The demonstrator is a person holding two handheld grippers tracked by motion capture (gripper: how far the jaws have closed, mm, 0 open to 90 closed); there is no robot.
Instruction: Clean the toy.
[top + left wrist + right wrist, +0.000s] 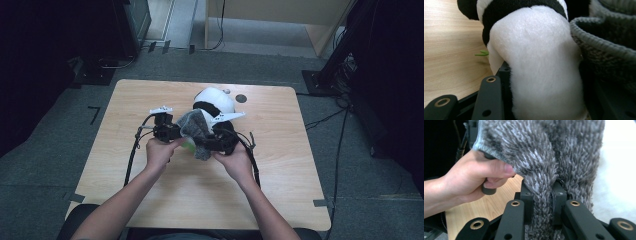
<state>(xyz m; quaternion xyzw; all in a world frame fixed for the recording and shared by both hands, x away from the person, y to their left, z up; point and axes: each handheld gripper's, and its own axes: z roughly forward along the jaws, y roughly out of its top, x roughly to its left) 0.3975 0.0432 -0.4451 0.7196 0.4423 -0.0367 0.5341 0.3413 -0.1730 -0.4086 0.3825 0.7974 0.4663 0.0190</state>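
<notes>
Sock [541, 170] | pinched in right tool [541, 202] (grey, fuzzy) | beside panda [541, 75]

No text, label, brand, number or sign can be read anywhere in these pictures: none on the desk [280, 165], none on the stuffed panda [541, 65], none on the grey knitted cloth [549, 157].

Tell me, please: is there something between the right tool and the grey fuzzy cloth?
No, nothing visible stands between them. The right tool is shut directly on a fold of the grey fuzzy cloth, its pads pressing the fabric. The panda plush lies just beyond the cloth.
</notes>
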